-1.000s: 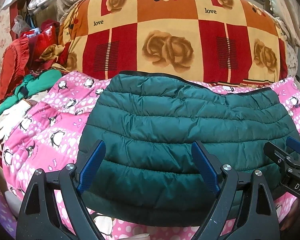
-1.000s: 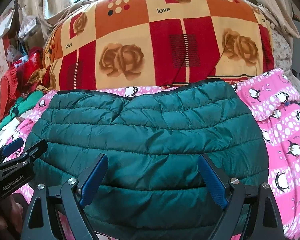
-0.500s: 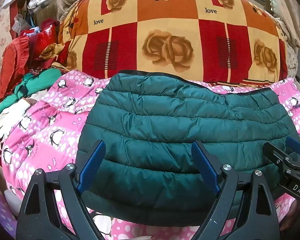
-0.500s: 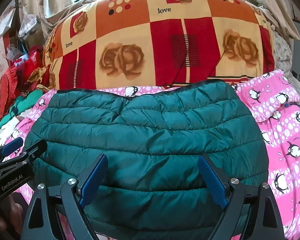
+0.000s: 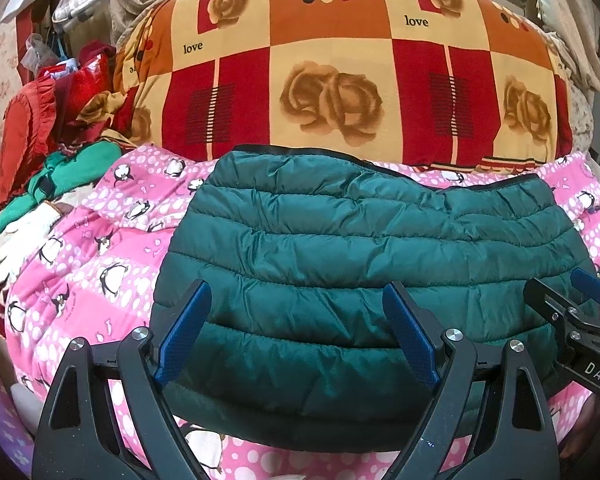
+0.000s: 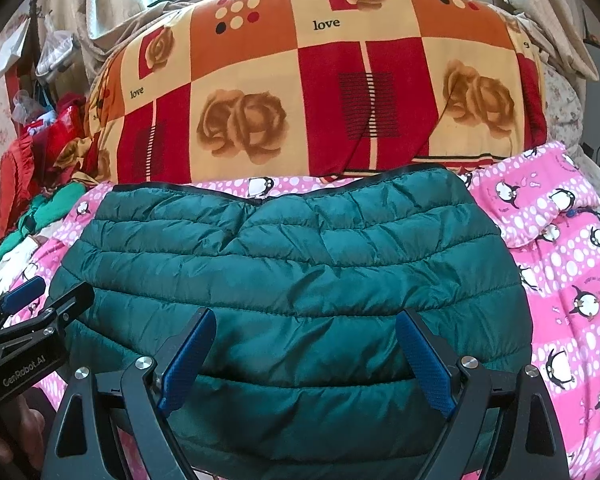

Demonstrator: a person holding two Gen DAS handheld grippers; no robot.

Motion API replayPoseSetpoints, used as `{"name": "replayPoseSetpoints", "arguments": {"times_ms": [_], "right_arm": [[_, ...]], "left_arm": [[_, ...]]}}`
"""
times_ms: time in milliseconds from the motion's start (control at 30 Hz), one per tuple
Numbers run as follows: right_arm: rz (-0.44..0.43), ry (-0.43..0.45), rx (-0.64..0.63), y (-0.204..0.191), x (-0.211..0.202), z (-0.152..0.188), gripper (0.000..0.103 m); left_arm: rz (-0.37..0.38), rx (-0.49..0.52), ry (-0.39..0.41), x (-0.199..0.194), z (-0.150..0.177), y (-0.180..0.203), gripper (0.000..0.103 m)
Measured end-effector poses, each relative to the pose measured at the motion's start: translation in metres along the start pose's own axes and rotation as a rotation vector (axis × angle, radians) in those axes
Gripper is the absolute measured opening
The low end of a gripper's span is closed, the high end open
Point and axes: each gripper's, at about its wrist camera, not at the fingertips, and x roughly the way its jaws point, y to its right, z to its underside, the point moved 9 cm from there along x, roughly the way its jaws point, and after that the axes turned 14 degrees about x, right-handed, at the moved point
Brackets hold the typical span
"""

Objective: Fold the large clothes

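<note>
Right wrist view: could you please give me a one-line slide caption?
Open right tool poised over a folded green puffer jacket on a pink penguin bedspread.

The bed is covered by a pink penguin-print sheet. On it lies a dark green quilted jacket, folded flat. Behind the jacket rests a big rose-patterned quilt bundle. A heap of red and green clothes sits at the left edge.

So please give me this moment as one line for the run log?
jacket: folded, flat on pink blanket | left gripper: open, above near edge | right gripper: open, above near edge | held: nothing
</note>
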Motion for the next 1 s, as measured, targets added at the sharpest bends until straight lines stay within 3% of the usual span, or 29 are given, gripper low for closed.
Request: {"name": "replayPoseSetpoints", "arguments": {"times_ms": [1000], "right_arm": [[-0.004, -0.019, 0.004, 0.0017, 0.0045, 0.0032, 0.090]], "left_arm": [[0.008, -0.005, 0.011, 0.0021, 0.0019, -0.0044, 0.088]]}}
